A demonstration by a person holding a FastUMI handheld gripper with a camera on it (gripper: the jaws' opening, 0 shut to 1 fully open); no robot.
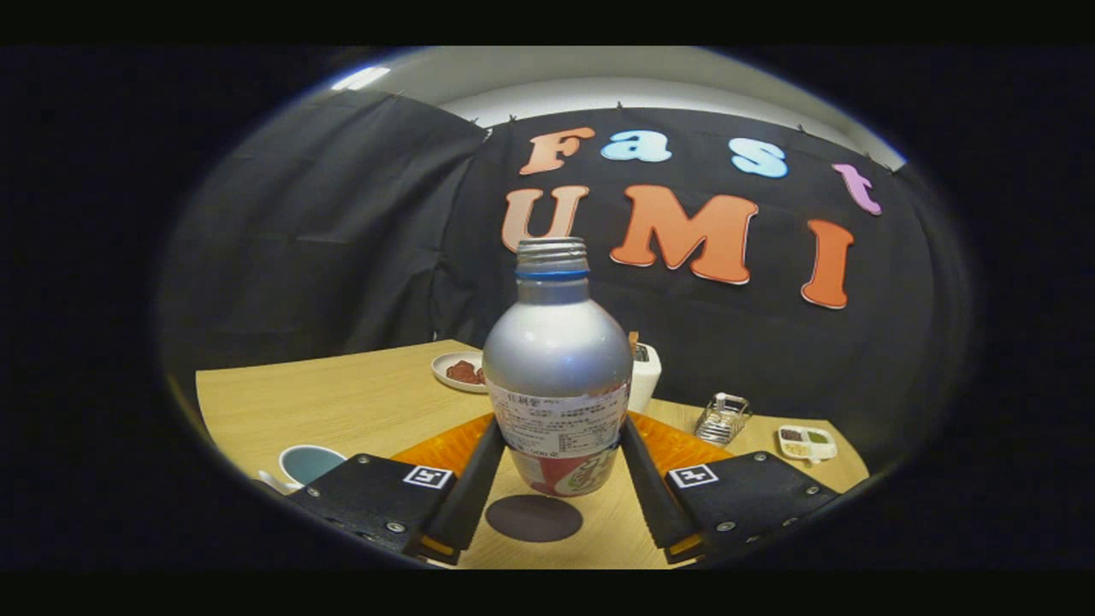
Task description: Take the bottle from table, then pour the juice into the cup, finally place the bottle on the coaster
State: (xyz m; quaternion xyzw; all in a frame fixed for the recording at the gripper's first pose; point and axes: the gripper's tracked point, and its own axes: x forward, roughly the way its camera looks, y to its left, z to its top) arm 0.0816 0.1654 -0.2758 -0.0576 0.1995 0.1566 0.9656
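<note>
Silver metal, smooth and faintly glossy, forms the upper body of the bottle (557, 368), which is held upright with its threaded neck uncapped and a paper label wrapped around its lower half. The gripper (560, 458) is seen clamped on it, one finger pressed to each side of the labelled band, so the hold is taken low on the body, where the paper should give more grip than the bare metal above. The bottle appears to be lifted clear of the table (342, 398), its base hanging just above the dark round coaster (534, 518), although the fisheye view makes that gap hard to judge with confidence. The cup (308, 463), pale outside and blue within, stands on the table off to the left of the fingers, well apart from the bottle. An orange mat (684, 445) lies beyond the fingers. The shell is judged stiff enough that it should not give under the clamp, but the rounded body could turn or slide between the fingers when tilted. Whatever juice remains will shift its weight toward the neck, and the open mouth calls for a slow tilt. How full it is cannot be told.
</note>
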